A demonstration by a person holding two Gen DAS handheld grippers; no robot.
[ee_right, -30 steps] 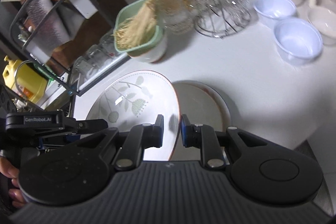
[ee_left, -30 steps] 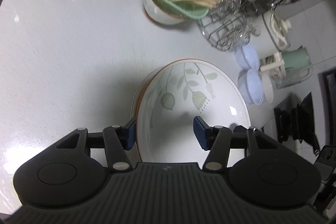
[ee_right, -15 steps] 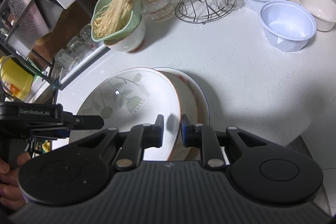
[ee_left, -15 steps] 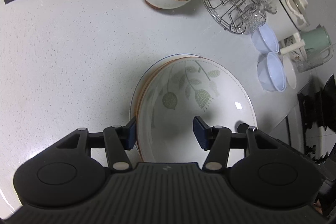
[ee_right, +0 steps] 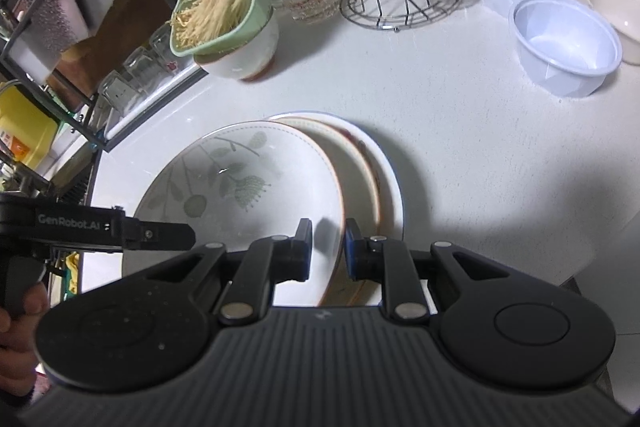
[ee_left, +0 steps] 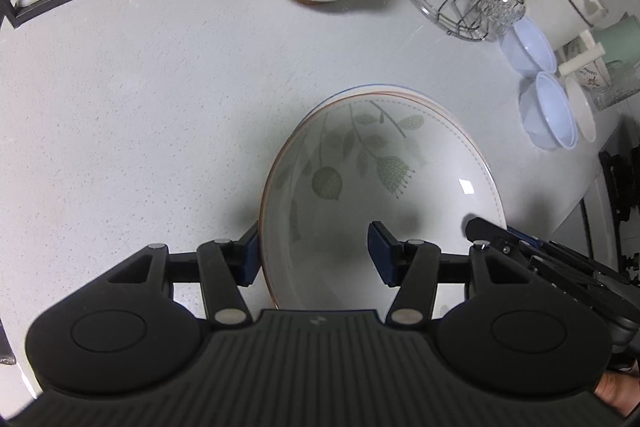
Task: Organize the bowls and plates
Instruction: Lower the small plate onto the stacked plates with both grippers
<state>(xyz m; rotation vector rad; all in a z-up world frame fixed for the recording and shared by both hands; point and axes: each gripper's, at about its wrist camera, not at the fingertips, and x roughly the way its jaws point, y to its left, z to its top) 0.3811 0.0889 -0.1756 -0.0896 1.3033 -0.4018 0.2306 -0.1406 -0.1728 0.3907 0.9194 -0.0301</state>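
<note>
The right gripper (ee_right: 327,247) held the leaf-patterned plate (ee_right: 256,183) by its right rim, its fingers drawn narrow with one pad inside the rim and one outside. The plate sat tilted over a stack of plates (ee_right: 372,167) near the front edge of the worktop (ee_right: 440,115); two rims showed under it, so there were three plates in all. Its left side hung higher than the side near the stack, as far as the right wrist view showed.

The left gripper (ee_left: 314,253) stood half open astride the plate's left rim, its left pad (ee_left: 250,253) just outside the rim and the other over the plate's well. Whether the outer pad touched the rim could not be told. The right hand was the one bearing the plate. Setting it down probably depended on levelling it squarely over the stack directly beneath.

Toward the right back of the worktop stood two pale blue plastic bowls (ee_right: 566,45), with one white bowl (ee_right: 614,15) beside them. At the back, one ceramic bowl (ee_right: 244,61) carried a green colander (ee_right: 208,7) of noodles.
</note>
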